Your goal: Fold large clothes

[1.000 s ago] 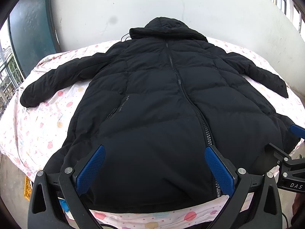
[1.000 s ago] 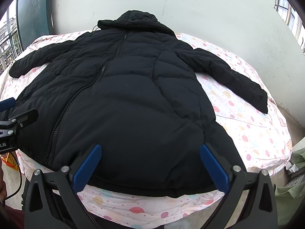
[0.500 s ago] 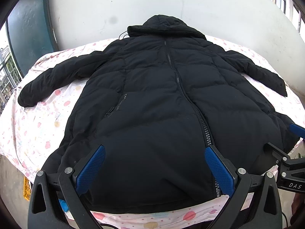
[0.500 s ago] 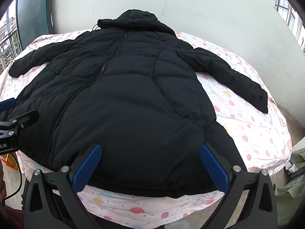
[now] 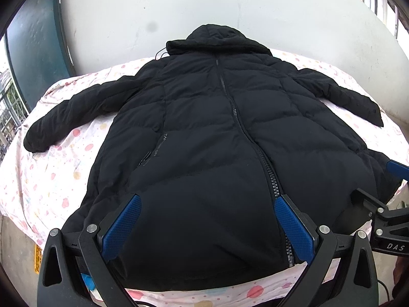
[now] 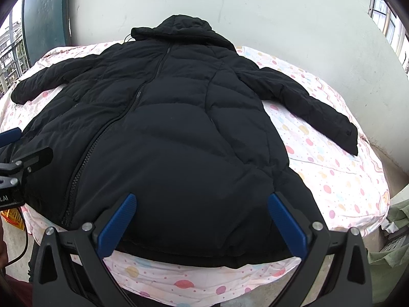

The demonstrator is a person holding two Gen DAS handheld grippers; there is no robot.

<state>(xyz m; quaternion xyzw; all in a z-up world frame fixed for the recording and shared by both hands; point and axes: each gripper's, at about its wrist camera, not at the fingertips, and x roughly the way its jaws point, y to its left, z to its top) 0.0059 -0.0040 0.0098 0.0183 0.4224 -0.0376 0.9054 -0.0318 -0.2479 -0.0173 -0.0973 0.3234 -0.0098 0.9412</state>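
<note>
A long black hooded puffer coat (image 5: pixel 209 138) lies face up and zipped on a bed with a pink dotted sheet (image 5: pixel 51 174), both sleeves spread out to the sides. It also shows in the right wrist view (image 6: pixel 166 133). My left gripper (image 5: pixel 207 227) is open and empty above the coat's hem, left of the zipper's lower end. My right gripper (image 6: pixel 202 220) is open and empty above the hem on the coat's right half. Neither touches the coat.
A white wall (image 5: pixel 230 7) stands behind the bed, with a dark green door (image 5: pixel 33 46) at the back left. The bed's front edge (image 6: pixel 191 281) is just below both grippers. A yellow crate (image 6: pixel 12 220) sits on the floor at the left; green cloth (image 6: pixel 388 250) at the right.
Both grippers have risen and drawn back a little, so the coat sits lower and smaller in both views. The coat has not moved and both grippers stay open.
</note>
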